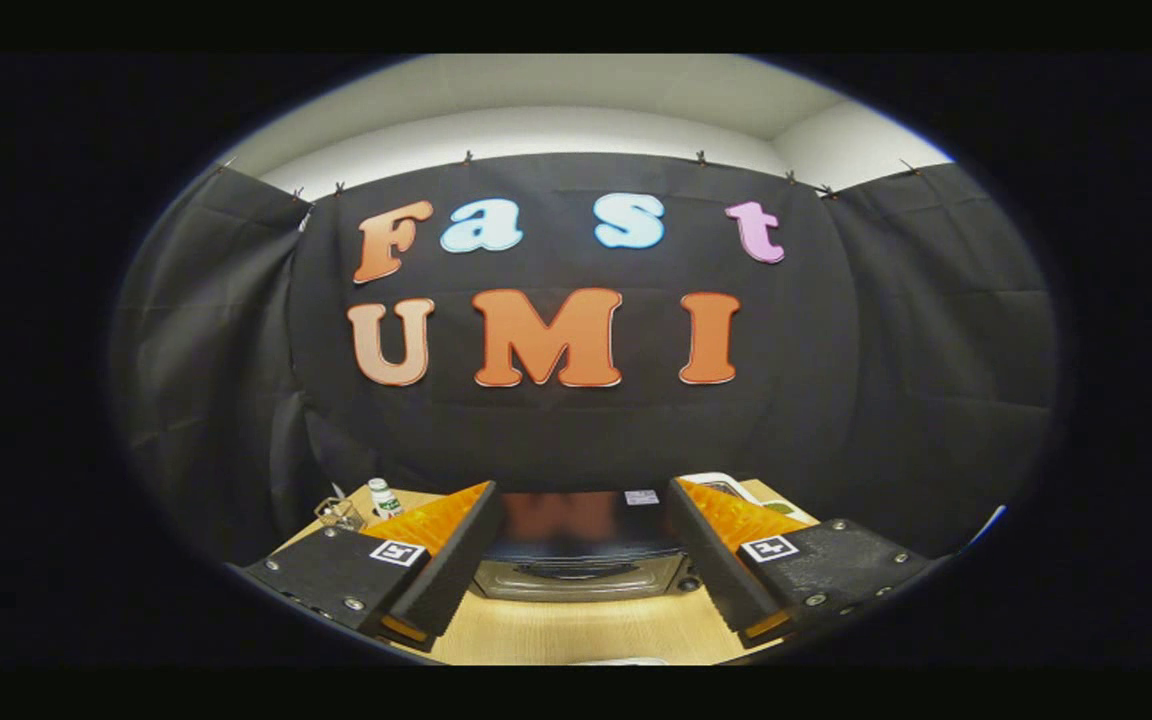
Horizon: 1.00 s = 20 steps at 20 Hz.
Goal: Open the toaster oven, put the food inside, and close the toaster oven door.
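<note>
Hovering above the wooden table (576, 630), the gripper (581, 570) is holding its fingers wide apart on nothing; the toaster oven (576, 560) is sitting between and just beyond them; a small bottle (383, 496) is standing near the table's far left corner.

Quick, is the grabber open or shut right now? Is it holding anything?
Gripper: open, fingers spread wide and holding nothing; the toaster oven sits on the table just ahead, seen between the fingers.
</note>
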{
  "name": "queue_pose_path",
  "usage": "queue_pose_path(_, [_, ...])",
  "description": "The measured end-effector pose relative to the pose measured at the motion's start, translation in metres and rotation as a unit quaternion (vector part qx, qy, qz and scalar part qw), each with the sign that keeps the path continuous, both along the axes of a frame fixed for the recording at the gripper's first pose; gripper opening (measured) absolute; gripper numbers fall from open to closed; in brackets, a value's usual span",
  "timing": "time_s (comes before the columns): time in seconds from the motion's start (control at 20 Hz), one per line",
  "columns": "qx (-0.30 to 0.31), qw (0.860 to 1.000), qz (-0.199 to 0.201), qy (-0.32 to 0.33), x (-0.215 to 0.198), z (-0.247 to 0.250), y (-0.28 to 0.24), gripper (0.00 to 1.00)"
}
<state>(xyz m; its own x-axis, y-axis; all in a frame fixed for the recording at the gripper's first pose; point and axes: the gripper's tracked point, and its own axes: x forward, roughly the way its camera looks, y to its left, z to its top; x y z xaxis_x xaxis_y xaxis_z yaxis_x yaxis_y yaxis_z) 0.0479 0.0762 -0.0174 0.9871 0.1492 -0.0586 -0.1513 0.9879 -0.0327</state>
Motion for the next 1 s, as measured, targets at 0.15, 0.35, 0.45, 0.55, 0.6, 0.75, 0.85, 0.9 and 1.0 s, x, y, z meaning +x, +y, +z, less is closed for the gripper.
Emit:
queue_pose_path(0.15, [-0.005, 1.0, 0.017, 0.02, 0.025, -0.019, 0.014, 0.99])
queue_pose_path(0.35, [-0.021, 0.998, 0.037, 0.052, 0.061, -0.055, 0.03, 0.99])
queue_pose_path(0.45, [-0.038, 0.996, 0.043, 0.071, 0.079, -0.076, 0.035, 0.99])
queue_pose_path(0.55, [-0.055, 0.993, 0.043, 0.091, 0.093, -0.099, 0.035, 0.99])
queue_pose_path(0.6, [-0.061, 0.992, 0.043, 0.103, 0.099, -0.111, 0.035, 0.99])
queue_pose_path(0.75, [-0.067, 0.988, 0.043, 0.135, 0.11, -0.144, 0.035, 0.99])
queue_pose_path(0.85, [-0.067, 0.985, 0.042, 0.156, 0.114, -0.163, 0.035, 0.99])
queue_pose_path(0.9, [-0.066, 0.983, 0.041, 0.165, 0.116, -0.171, 0.034, 0.99])
queue_pose_path(1.0, [-0.06, 0.981, 0.043, 0.177, 0.116, -0.181, 0.035, 0.99])
